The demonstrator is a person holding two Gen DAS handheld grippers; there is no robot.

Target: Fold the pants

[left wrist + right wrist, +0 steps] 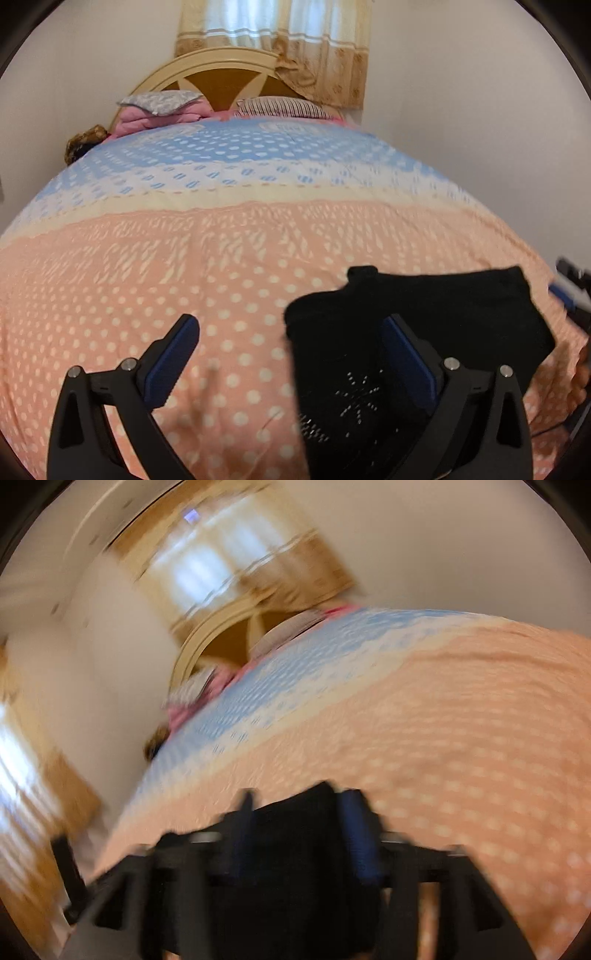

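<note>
The black pants [436, 306] lie folded in a compact bundle on the bed's peach dotted sheet [184, 266], with a small pale stitched pattern near me. My left gripper [291, 326] is open wide. Its right finger [404, 354] is over the pants and its left finger [173, 354] over bare sheet, and nothing is gripped. The right wrist view is heavily blurred. There my right gripper [301, 812] has its blue pads apart, with black pants cloth [295, 849] showing between and below them.
The sheet turns blue [240, 151] toward a cream and brown headboard [218, 74]. Pillows and a pink blanket [147, 118] are stacked there. A curtained window [273, 44] is behind. A dark part with a blue pad [565, 291] shows at the right edge.
</note>
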